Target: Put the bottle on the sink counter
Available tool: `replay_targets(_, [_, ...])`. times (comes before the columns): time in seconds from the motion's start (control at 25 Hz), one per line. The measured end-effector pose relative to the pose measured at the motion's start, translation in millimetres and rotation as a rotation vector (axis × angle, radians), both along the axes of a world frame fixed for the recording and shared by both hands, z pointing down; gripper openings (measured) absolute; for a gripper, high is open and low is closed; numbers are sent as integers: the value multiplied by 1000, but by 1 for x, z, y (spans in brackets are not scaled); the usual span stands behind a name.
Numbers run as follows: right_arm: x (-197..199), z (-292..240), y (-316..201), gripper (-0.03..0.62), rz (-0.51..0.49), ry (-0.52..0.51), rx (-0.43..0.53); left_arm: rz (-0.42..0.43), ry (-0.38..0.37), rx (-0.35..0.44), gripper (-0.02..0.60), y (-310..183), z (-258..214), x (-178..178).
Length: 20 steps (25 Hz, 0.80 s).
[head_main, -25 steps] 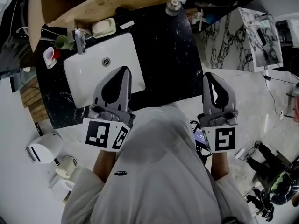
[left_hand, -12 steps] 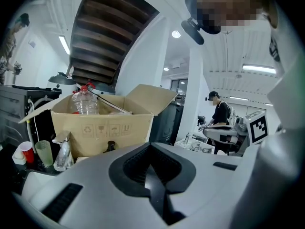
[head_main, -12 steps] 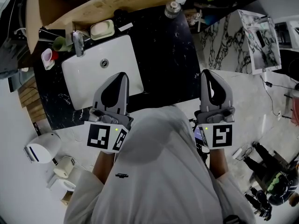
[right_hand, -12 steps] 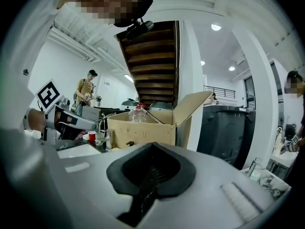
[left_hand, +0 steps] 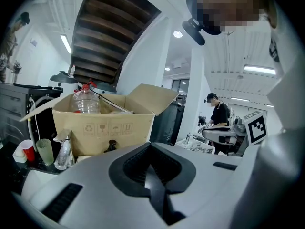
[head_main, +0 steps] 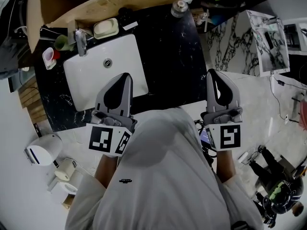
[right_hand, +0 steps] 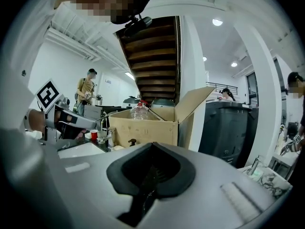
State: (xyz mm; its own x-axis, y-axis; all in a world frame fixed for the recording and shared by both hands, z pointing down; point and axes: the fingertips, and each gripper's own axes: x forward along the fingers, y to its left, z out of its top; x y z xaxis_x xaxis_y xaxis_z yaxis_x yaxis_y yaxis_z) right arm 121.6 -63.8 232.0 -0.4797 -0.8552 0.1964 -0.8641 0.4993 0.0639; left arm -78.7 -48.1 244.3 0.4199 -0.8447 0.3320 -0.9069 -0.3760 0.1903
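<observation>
A clear plastic bottle (left_hand: 86, 100) with a red cap stands inside an open cardboard box (left_hand: 102, 125) at the back of the counter; the right gripper view also shows the bottle (right_hand: 139, 110). The black marble sink counter (head_main: 168, 56) holds a white basin (head_main: 91, 83). My left gripper (head_main: 123, 76) hovers over the basin's near right corner, shut and empty, its jaws (left_hand: 149, 166) pressed together. My right gripper (head_main: 214, 73) hangs just off the counter's right edge, also shut on nothing, its jaws (right_hand: 151, 168) closed.
A chrome faucet (head_main: 80, 42), a soap dish (head_main: 106, 28), a green cup (head_main: 61, 43) and a red-and-white cup (head_main: 50, 57) crowd the basin's far left. A grey round-capped object (head_main: 180, 6) sits at the counter's back right. A dark bin (right_hand: 228, 128) stands right of the box.
</observation>
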Motion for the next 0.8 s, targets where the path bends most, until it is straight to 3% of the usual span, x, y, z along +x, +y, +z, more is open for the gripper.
replay_targets(0.8, [2,3,13,11,0,30,-28,18,0,7,6,7,-3,2])
